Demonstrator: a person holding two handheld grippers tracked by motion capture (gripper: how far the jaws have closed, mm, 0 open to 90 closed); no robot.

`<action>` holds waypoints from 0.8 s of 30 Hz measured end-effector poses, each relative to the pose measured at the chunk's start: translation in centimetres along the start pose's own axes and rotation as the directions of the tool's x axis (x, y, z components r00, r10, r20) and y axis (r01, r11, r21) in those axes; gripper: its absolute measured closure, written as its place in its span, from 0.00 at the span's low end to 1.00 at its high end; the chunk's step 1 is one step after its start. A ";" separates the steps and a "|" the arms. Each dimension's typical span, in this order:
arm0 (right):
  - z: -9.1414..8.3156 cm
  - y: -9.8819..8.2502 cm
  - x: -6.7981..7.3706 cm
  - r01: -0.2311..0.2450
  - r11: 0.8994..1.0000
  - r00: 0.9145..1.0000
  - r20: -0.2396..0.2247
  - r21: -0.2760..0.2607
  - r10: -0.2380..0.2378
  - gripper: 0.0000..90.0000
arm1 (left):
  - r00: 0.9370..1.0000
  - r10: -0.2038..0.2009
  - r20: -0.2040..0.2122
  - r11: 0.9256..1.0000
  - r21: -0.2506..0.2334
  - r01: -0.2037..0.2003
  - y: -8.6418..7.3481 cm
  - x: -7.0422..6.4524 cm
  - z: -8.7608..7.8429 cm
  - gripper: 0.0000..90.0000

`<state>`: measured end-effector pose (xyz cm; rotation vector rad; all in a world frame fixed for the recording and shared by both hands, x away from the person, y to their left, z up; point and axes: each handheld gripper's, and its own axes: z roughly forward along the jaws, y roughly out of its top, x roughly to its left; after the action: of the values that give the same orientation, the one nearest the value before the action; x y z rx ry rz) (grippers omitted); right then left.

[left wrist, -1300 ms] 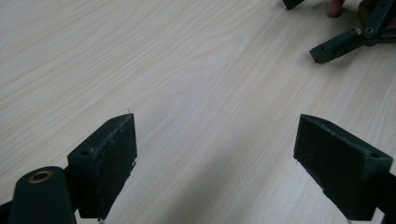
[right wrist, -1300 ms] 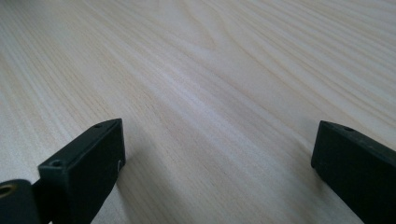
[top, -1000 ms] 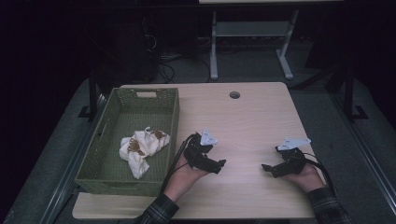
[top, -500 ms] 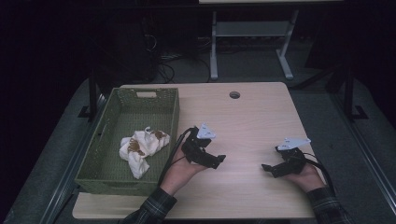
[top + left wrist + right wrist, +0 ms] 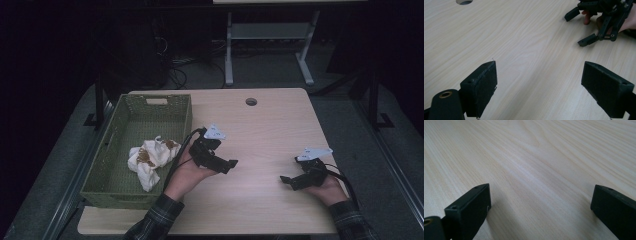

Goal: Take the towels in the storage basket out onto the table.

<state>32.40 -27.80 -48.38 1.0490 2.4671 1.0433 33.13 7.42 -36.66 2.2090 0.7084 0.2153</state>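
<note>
My left gripper (image 5: 226, 159) hovers over the middle of the wooden table (image 5: 270, 125), just right of the green basket (image 5: 175, 107), and points right. In the left gripper view its jaws (image 5: 539, 82) stand wide open over bare wood. My right gripper (image 5: 289, 172) rests low near the table's front right and points left; it also appears at the top right of the left gripper view (image 5: 577, 29). Its own view shows the right gripper (image 5: 540, 205) open with nothing between the pads. A crumpled white and tan cloth (image 5: 150, 157) lies inside the basket.
A round cable hole (image 5: 251, 101) sits near the table's far edge, also seen as the hole (image 5: 464, 2) in the left gripper view. A white-legged stand (image 5: 270, 35) is on the dark floor beyond the table. Bare wood lies between the two grippers.
My left gripper has drifted a little away from the person, toward the basket's corner. The right gripper and the cloth have stayed where they were.
</note>
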 end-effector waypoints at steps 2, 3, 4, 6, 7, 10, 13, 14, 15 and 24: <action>0.0 0.0 0.0 0.002 1.000 1.000 0.001 0.000 -0.002 0.03 | 1.000 0.008 -0.002 1.000 -0.001 -0.008 0.1 0.2 -0.2 0.14; 0.0 0.0 0.0 0.002 1.000 1.000 0.000 0.000 -0.002 0.03 | 1.000 0.005 -0.002 1.000 -0.004 -0.005 0.1 0.3 -0.4 0.14; 0.0 0.0 0.0 -0.001 1.000 1.000 0.001 0.001 0.001 0.03 | 1.000 0.009 -0.003 1.000 -0.011 -0.009 0.1 0.6 -0.8 0.14; 0.0 0.0 0.0 0.002 1.000 1.000 0.001 0.000 -0.002 0.03 | 1.000 0.011 -0.006 1.000 -0.013 -0.011 0.1 0.6 -0.9 0.14; 0.0 0.0 0.0 0.002 1.000 1.000 0.001 0.000 -0.002 0.03 | 1.000 0.012 -0.006 1.000 -0.014 -0.012 0.1 0.7 -1.0 0.14; 0.0 0.0 0.0 0.002 1.000 1.000 0.000 0.000 -0.002 0.03 | 1.000 0.009 0.000 1.000 -0.020 -0.009 0.0 0.9 -1.4 0.14; 0.0 0.0 0.0 0.001 1.000 1.000 0.000 0.000 -0.001 0.03 | 1.000 0.005 0.000 1.000 -0.026 -0.005 -0.1 1.3 -1.8 0.14; 0.0 0.0 0.0 -0.003 1.000 1.000 -0.001 -0.001 0.003 0.03 | 1.000 0.012 -0.002 1.000 -0.022 -0.012 -0.2 1.4 -2.0 0.14; 0.0 0.0 0.0 0.002 1.000 1.000 0.000 0.000 -0.002 0.03 | 1.000 0.008 -0.003 1.000 -0.024 -0.008 -0.3 1.5 -2.1 0.14; 0.0 0.0 0.0 0.001 1.000 1.000 0.000 0.000 -0.001 0.03 | 1.000 0.001 -0.013 0.999 -0.033 -0.001 -0.8 2.7 -3.3 0.15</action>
<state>32.42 -27.80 -48.38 1.0476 2.4674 1.0428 33.78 11.46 -35.20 2.1780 0.7058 0.2408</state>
